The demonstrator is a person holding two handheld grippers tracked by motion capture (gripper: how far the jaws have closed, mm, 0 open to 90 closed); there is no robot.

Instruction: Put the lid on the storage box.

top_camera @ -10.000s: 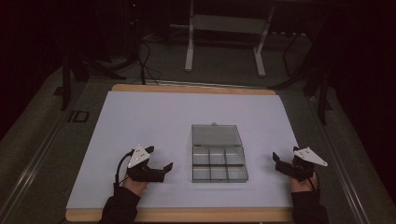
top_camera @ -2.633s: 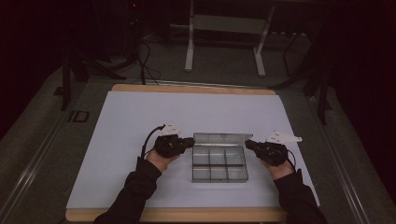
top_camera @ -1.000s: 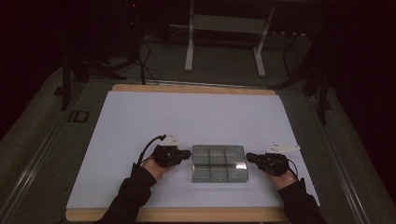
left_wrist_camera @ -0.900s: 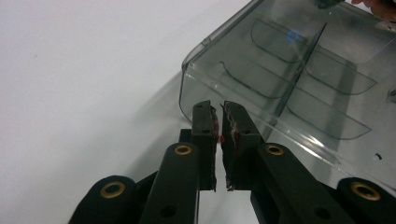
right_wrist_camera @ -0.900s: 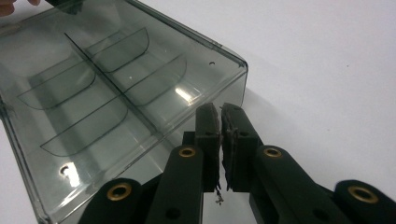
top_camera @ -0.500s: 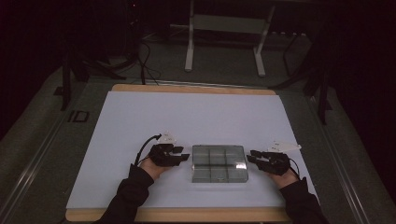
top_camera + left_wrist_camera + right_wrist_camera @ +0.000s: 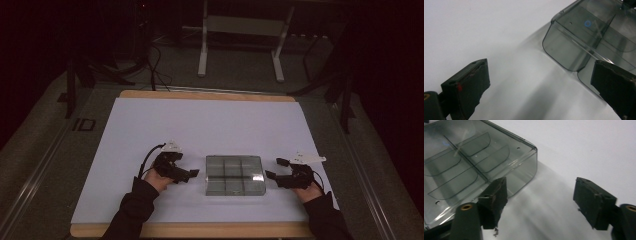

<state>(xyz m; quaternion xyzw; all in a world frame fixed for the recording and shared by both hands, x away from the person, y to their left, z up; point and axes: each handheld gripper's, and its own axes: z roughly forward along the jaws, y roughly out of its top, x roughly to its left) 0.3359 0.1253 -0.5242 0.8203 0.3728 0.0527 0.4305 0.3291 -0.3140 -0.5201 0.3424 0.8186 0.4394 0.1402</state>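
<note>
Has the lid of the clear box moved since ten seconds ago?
Yes. The lid stood open toward the table's far wooden edge; now it lies shut on the clear box, swung toward the person.

Your clear grey plastic compartment box (image 7: 234, 174), lid closed, lies flat on the white table sheet (image 7: 210, 125), near its front edge.
</note>
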